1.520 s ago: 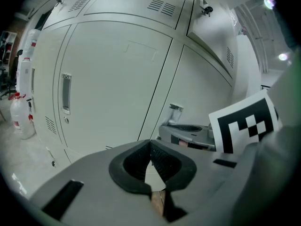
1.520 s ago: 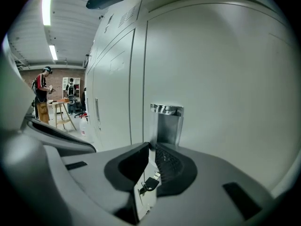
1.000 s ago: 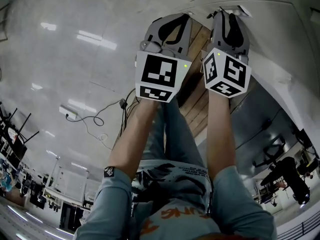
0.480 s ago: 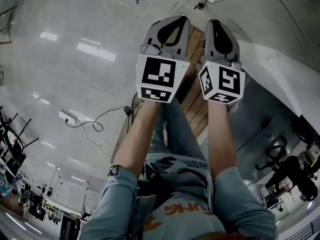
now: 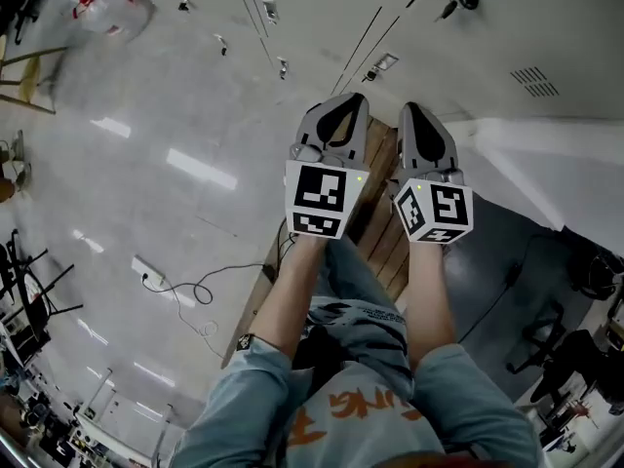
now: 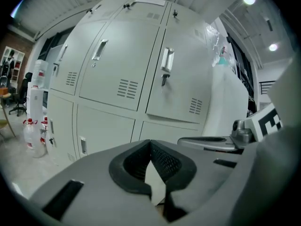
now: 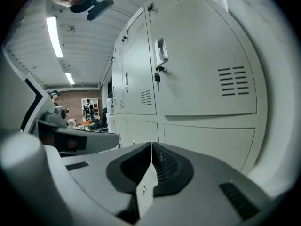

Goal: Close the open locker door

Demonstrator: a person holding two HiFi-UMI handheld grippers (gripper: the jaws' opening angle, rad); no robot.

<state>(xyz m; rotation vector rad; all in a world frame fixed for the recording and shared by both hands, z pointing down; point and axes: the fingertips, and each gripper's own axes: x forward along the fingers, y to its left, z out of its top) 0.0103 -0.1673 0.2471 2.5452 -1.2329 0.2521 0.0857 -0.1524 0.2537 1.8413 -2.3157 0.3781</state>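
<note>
A bank of white lockers [image 6: 117, 79] stands in front of me, with several doors that carry handles and vent slots. The nearest door [image 7: 207, 65] fills the right gripper view; its handle [image 7: 161, 51] has a key hanging below it. From these views I cannot tell which door stands open. In the head view both grippers are held side by side, away from the lockers [image 5: 322, 18]. The left gripper [image 6: 150, 142] is shut with nothing between its jaws. The right gripper [image 7: 151, 145] is shut too, also on nothing.
I stand on a wooden board [image 5: 380, 227] on a glossy floor. A power strip and cable [image 5: 156, 279] lie to the left. Office chairs [image 5: 575, 344] stand at the right. Water bottles [image 6: 35, 126] sit beside the lockers' left end. People stand far off [image 7: 88, 109].
Both grippers sit lower in the head view and look smaller than a second ago. More of the locker fronts shows along the top as the view has swung.
</note>
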